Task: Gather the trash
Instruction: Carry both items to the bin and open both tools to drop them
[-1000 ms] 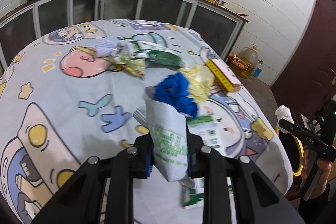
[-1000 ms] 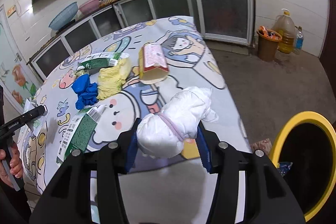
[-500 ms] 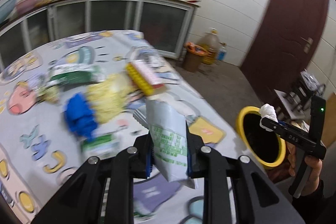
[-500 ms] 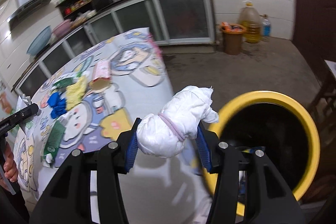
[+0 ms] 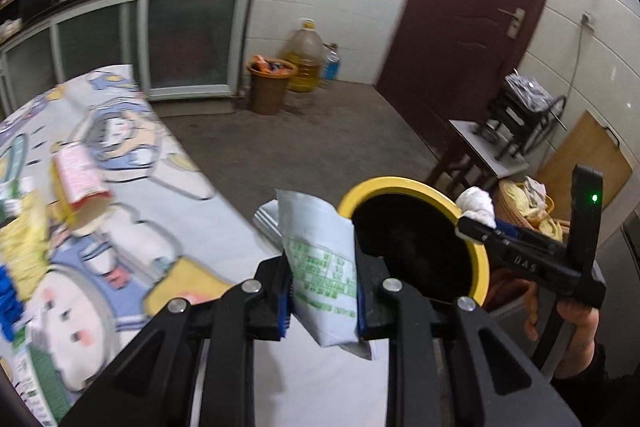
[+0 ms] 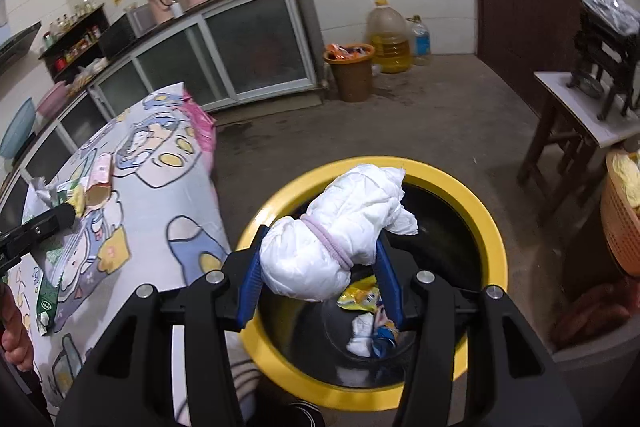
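Right wrist: right tongs (image 6: 318, 269) clamp a banded white wad (image 6: 340, 239); left tongs (image 5: 322, 287) pinch a green-printed wrapper (image 5: 320, 259).

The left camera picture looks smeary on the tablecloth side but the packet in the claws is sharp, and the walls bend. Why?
Left wrist view: the tablecloth is motion-blurred, while the packet in the left gripper stays crisp, as it rides with the camera. Both views: the fisheye lens bows the door and the yellow bin, with dark corners.
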`<action>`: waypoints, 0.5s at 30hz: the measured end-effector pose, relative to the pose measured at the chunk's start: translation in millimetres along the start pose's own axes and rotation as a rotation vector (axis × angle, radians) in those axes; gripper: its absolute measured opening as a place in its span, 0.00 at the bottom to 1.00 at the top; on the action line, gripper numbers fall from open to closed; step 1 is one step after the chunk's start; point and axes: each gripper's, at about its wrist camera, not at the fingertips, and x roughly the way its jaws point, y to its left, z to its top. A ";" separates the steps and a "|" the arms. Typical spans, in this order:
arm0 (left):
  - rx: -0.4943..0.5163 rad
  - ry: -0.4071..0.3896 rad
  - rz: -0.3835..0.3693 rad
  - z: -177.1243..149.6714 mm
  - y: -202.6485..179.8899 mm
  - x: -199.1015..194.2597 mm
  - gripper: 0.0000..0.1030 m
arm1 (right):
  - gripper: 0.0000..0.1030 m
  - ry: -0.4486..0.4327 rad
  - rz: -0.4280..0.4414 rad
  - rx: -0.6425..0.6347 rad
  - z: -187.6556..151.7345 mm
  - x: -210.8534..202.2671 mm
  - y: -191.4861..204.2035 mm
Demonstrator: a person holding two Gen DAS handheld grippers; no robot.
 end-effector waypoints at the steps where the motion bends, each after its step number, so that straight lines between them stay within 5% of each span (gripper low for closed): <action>1: 0.004 0.006 -0.010 2.6 -5.6 7.3 0.21 | 0.46 0.003 -0.004 0.004 -1.1 1.3 -3.8; 15: 0.073 0.094 -0.058 17.0 -64.7 84.2 0.21 | 0.47 0.034 -0.015 0.058 -8.4 12.7 -37.6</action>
